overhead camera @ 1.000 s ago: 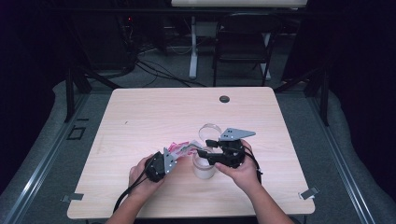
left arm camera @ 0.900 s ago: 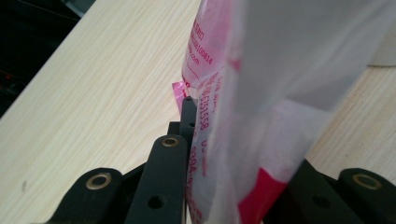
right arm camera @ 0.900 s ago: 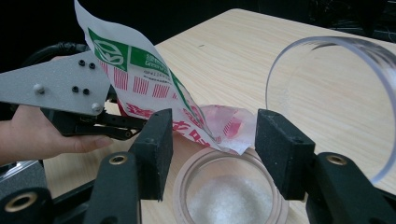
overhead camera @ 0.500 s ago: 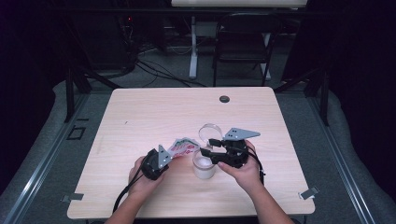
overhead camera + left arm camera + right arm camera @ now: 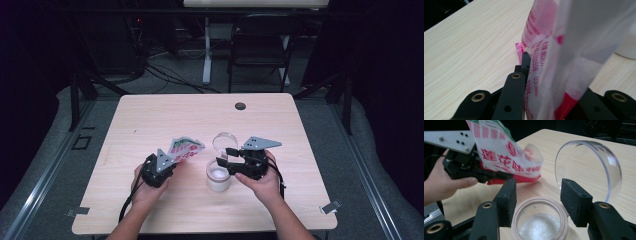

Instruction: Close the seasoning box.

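Two grippers, one bag, one jar

Table (image 5: 150, 115): bears all.
Bag (image 5: 184, 148): clamped in left gripper (image 5: 167, 161); its red print reads in right gripper view.
Jar (image 5: 539, 220): white grains inside, between right gripper (image 5: 538, 195) pads; contact unclear.
Clear lid (image 5: 224, 141): upright behind jar.

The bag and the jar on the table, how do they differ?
The bag is a soft, flat, printed packet in red, white and green; the jar is a stiff, round container with a pale rim. The bag is off the table, clamped in the left gripper; the jar stands upright on the table, with the right gripper around its rim. The jar's clear hinged lid stands open, showing white grains inside; the bag's contents cannot be seen.
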`<state>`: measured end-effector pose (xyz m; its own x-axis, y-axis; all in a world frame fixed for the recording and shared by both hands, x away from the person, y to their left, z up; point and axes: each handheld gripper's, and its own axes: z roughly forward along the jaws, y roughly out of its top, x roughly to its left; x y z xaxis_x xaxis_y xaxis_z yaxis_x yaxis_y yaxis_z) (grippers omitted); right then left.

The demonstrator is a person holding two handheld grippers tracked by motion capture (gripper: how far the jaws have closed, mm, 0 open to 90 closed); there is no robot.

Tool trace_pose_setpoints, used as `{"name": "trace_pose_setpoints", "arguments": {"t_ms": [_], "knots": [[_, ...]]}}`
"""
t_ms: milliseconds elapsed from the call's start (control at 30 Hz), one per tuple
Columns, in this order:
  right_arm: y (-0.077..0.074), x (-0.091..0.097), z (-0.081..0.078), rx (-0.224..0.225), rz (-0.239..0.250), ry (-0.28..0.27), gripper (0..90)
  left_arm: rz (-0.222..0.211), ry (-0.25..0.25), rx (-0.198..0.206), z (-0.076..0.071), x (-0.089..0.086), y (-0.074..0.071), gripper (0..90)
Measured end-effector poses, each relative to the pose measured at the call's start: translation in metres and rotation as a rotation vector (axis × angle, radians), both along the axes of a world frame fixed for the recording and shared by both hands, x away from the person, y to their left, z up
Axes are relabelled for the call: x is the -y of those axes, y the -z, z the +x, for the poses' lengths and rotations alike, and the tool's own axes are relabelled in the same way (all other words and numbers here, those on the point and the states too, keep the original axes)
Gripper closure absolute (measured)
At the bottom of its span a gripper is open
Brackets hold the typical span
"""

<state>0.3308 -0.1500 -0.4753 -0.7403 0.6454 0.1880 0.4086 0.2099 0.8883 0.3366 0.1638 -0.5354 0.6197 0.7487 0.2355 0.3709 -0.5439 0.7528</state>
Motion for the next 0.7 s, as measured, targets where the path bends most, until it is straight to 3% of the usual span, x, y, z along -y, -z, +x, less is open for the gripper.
{"name": "trace_pose_setpoints", "arguments": {"t_ms": [333, 467, 700], "knots": [[0.001, 0.002, 0.003, 0.018, -0.013, -0.012, 50.2, -0.012, -0.112, 0.011, -0.002, -0.045, -0.007, 80.1], [0.002, 0.002, 0.003, 0.006, 0.005, -0.032, 51.6, -0.022, -0.155, 0.008, -0.004, -0.062, -0.008, 80.1], [0.004, 0.000, 0.004, -0.015, -0.025, -0.029, 50.2, -0.030, -0.215, 0.014, -0.009, -0.086, -0.010, 80.1]]}}
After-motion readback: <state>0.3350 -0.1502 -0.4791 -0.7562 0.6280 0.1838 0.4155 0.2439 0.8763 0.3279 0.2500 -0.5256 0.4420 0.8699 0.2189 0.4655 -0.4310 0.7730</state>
